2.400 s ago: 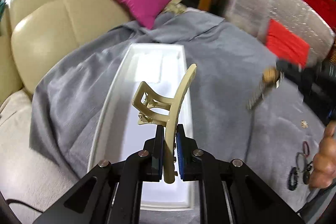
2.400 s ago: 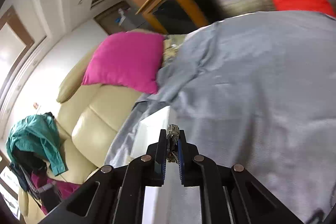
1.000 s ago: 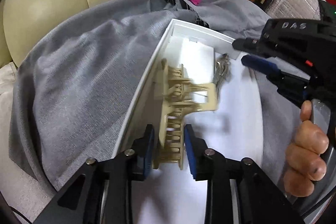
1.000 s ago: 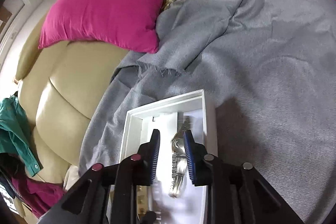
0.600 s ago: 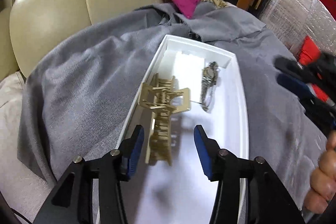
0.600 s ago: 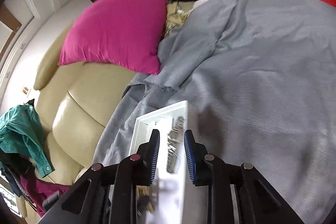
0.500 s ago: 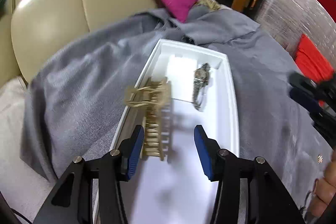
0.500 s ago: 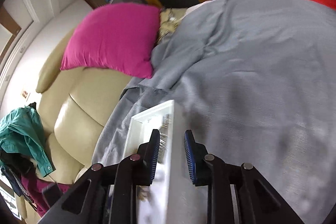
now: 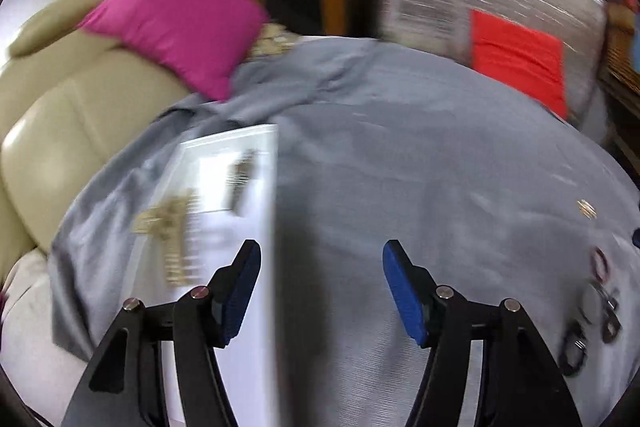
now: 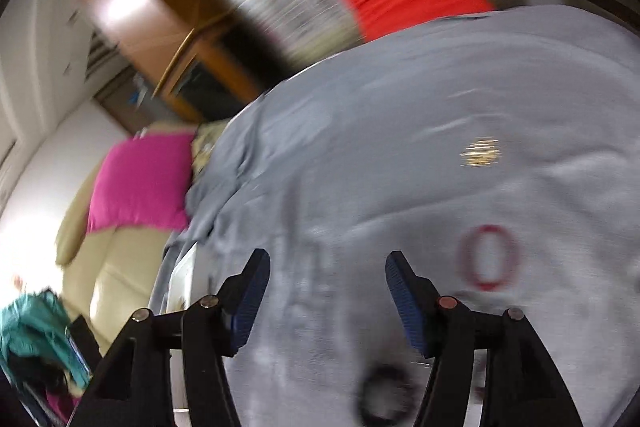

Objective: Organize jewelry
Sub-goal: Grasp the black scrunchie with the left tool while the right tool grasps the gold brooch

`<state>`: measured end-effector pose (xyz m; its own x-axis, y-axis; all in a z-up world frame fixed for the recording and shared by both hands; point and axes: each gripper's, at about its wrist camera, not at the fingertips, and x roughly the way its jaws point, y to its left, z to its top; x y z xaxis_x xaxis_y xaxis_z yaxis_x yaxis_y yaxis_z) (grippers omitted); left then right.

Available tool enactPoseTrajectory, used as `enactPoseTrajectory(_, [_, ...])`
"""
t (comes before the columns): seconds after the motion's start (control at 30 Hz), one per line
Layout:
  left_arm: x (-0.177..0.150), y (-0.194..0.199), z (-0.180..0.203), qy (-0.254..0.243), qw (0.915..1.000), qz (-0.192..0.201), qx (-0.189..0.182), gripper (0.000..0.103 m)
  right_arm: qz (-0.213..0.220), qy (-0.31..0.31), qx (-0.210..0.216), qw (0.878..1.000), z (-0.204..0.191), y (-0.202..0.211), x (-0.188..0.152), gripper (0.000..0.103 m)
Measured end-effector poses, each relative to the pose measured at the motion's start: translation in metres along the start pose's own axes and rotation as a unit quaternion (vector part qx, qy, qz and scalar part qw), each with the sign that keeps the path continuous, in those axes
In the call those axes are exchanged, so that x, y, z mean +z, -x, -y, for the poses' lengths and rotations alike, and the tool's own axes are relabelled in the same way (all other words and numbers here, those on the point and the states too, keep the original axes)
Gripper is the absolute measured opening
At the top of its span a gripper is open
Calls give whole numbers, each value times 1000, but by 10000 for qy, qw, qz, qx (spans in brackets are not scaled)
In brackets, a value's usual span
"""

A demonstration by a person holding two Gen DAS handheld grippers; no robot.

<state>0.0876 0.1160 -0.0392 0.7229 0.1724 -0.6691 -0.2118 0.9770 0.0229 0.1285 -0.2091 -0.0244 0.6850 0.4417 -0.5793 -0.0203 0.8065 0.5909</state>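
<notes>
We see the left gripper (image 9: 320, 287) with jaws spread and opening, nothing between them, poised over the grey cloth (image 9: 420, 167) just right of the white tray (image 9: 264, 267); inside the tray lie a beige hair claw (image 9: 172, 227) by its left wall and, beyond it towards the far end, a blurred metal watch (image 9: 240, 179); well right of the tray, dark and reddish rings (image 9: 596, 291) and a small gold piece (image 9: 586, 207) rest on the cloth; the right gripper (image 10: 326, 291) likewise holds nothing, jaws parting, above cloth far right of the tray (image 10: 182, 279); near it lie a red ring (image 10: 490, 257), a gold piece (image 10: 480, 151) and a dark ring (image 10: 384, 393); a magenta cushion (image 9: 180, 23) lies beyond the tray.
</notes>
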Motion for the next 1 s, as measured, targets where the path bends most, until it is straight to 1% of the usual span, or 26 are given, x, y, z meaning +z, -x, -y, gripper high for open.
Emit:
enactPoseTrajectory(0.03, [-2,1,10,-78,9999,-19,-85,64,76,-151,-27,9999,15,9,1,64])
enactPoseTrajectory(0.07, [-5,1,28,-244,9994,-62,-257,64,145,-305,-51,9994,31,17,1,64])
enactPoseTrajectory(0.13, [-9,1,53,-493,9976,-133,-464,64,177,-533,-150,9983,52,27,0,64])
enactPoseTrajectory(0.17, [-13,0,71,-689,9952,-227,-656,64,180,-606,-169,9979,63,30,-1,64])
enactPoseTrajectory(0.23, [-21,-2,92,-874,9907,-413,-956,64,71,-660,-175,9976,77,31,0,64])
enactPoseTrajectory(0.27, [-25,-3,106,-1000,9870,-536,-1137,64,39,-669,-186,9976,83,29,0,64])
enactPoseTrajectory(0.37, [-36,-7,133,-1295,9783,-771,-1424,64,-25,-731,-237,9970,97,24,6,64])
enactPoseTrajectory(0.53, [-49,-11,162,-1577,9659,-1036,-1771,65,-78,-731,-321,9968,118,9,23,64])
enactPoseTrajectory(0.67, [-57,-10,177,-1646,9578,-1197,-2032,64,-105,-707,-358,9968,130,0,32,64])
enactPoseTrajectory(0.77, [-60,-10,190,-1679,9503,-1335,-2257,65,-27,-688,-425,9967,134,-10,41,64])
enactPoseTrajectory(0.93, [-70,-10,206,-1838,9410,-1504,-2412,65,48,-591,-558,9967,135,-33,58,64])
enactPoseTrajectory(1.0, [-71,-14,208,-1834,9401,-1557,-2414,65,4,-498,-642,9967,134,-46,63,64])
